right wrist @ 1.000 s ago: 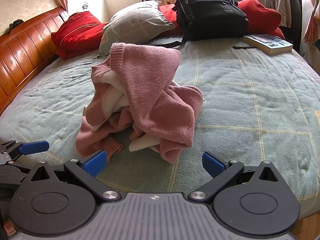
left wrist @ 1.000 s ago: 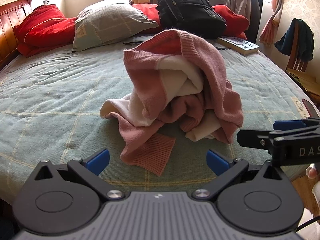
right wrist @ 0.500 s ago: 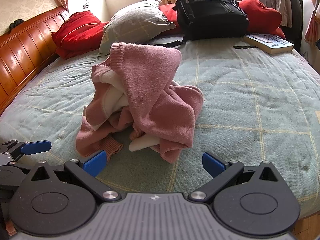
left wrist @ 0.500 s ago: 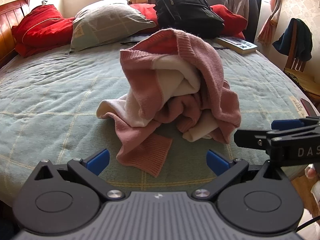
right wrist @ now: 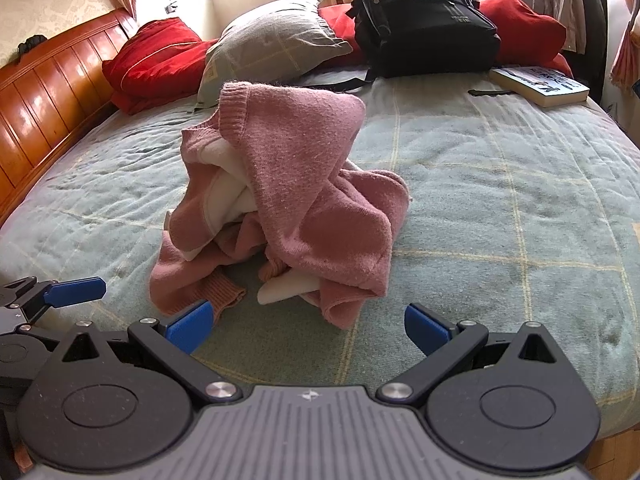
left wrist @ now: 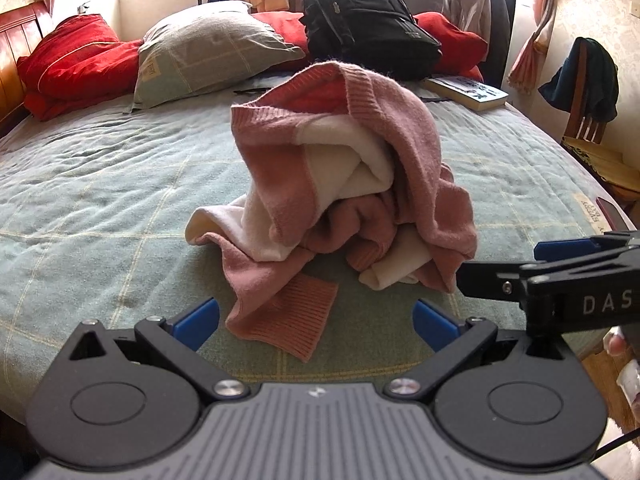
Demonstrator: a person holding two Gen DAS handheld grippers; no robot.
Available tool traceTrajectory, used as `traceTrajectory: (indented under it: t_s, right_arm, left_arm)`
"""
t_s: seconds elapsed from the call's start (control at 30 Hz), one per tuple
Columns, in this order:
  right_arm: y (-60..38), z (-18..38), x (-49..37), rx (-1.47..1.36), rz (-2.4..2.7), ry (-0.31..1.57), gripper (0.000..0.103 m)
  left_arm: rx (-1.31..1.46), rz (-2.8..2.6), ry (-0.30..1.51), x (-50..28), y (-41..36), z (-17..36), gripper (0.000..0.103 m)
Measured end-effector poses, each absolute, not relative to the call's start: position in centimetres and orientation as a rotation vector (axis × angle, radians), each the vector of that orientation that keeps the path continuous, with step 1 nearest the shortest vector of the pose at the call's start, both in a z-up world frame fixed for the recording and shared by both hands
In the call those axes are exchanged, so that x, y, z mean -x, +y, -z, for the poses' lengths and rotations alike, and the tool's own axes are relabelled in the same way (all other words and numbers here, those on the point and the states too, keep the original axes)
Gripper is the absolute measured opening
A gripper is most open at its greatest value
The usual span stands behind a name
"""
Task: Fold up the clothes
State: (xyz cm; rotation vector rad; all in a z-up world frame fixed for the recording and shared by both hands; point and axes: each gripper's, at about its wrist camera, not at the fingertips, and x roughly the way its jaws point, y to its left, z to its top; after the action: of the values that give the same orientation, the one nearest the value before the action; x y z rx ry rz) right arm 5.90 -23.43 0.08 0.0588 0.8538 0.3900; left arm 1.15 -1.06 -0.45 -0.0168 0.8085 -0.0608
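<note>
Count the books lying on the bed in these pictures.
1: a book lies flat near the bed's far right corner, just right of the black backpack. Others could be hidden behind the backpack.

The sweater [left wrist: 336, 184] is heaped on itself, so its sleeves and body can't be sorted out. The backpack [left wrist: 368, 28] hides part of the red pillow [left wrist: 452, 36] behind it. Print on the book [right wrist: 540, 84] is too small to read. The right gripper [left wrist: 560, 276] runs off the frame's edge in the left wrist view.
</note>
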Motion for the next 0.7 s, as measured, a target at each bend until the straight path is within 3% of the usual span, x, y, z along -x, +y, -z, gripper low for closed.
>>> traceTrajectory:
  t_s: [0.7]
  right_arm:
    - [-23.3,0.9,-8.6,-0.055,-0.357,0.877,0.103]
  left_arm:
    - [0.052,0.083,0.811,-2.9,-0.2,2.0,0.102]
